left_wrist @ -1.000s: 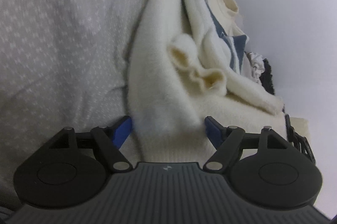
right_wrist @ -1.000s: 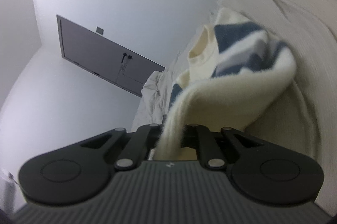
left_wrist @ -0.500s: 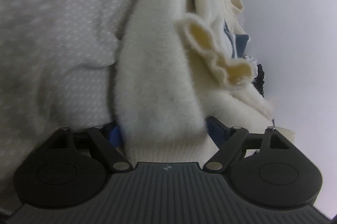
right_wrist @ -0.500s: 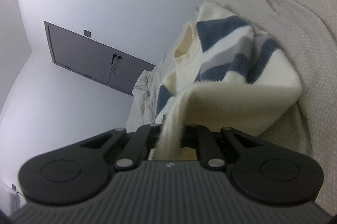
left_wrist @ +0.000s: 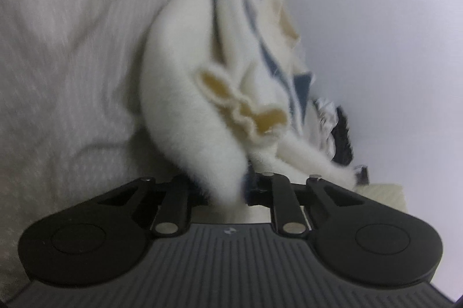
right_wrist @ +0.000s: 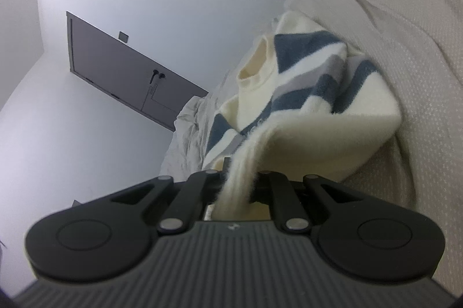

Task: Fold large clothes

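Observation:
A fluffy cream sweater [left_wrist: 196,93] with blue and grey stripes lies on a pale bedspread [left_wrist: 66,53]. In the left wrist view its cream hem runs down into my left gripper [left_wrist: 224,186], whose jaws are closing and pinch the fabric between them. A loose cuff [left_wrist: 246,111] of a sleeve curls just beyond. In the right wrist view the same sweater [right_wrist: 312,105] shows its neck opening and stripes, and a bunched strip of its edge is clamped in my right gripper [right_wrist: 237,186], which is shut on it.
The bedspread [right_wrist: 405,47] rises in folds on the right of the right wrist view. A white wall and a grey door [right_wrist: 121,76] stand behind. Dark and white crumpled cloth [left_wrist: 335,131] lies past the sweater in the left wrist view.
My left gripper's jaws have come together from wide apart onto the sweater's hem. The sweater has shifted a little in both views. The right gripper keeps its hold.

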The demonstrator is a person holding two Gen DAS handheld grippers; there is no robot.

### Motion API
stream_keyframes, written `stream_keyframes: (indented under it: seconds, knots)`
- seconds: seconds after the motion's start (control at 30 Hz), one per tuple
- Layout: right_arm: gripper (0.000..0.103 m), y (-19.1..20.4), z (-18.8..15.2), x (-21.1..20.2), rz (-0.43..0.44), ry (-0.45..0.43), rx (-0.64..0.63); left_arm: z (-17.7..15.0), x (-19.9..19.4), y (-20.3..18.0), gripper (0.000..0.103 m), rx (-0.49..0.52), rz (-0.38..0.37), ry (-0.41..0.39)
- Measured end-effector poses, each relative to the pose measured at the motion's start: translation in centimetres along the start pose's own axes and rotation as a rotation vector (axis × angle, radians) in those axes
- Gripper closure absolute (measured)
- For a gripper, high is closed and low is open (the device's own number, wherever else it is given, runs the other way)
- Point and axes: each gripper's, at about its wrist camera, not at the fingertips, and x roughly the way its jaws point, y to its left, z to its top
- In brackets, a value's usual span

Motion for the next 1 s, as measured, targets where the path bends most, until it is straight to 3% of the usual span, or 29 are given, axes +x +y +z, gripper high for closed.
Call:
stream_keyframes:
  seconds: [0.17, 0.33, 0.47, 1.0]
  knots:
    - [0.094, 0.7, -0.8, -1.6, 0.024, -0.007, -0.033, 0.4, -2.9, -0.7, 0.088, 0.006, -0.071, -0.091]
    - [0.094, 2.6, -2.4, -3.3, 0.009, 0.020, -0.126, 0.2, -5.9, -1.2, 0.090, 0.015, -0.162, -0.114]
    - [0.094, 3.2, -3.1, -4.9, 0.021, 0.011, -0.130, 0.2, -8.3, -1.7, 0.091, 0.044, -0.196, -0.143]
    - [0.094, 7.7, -3.3, -12.0, 0.169, -0.019, -0.197, -3.7, -17.0, -5.0, 0.092, 0.177, -0.313, -0.151]
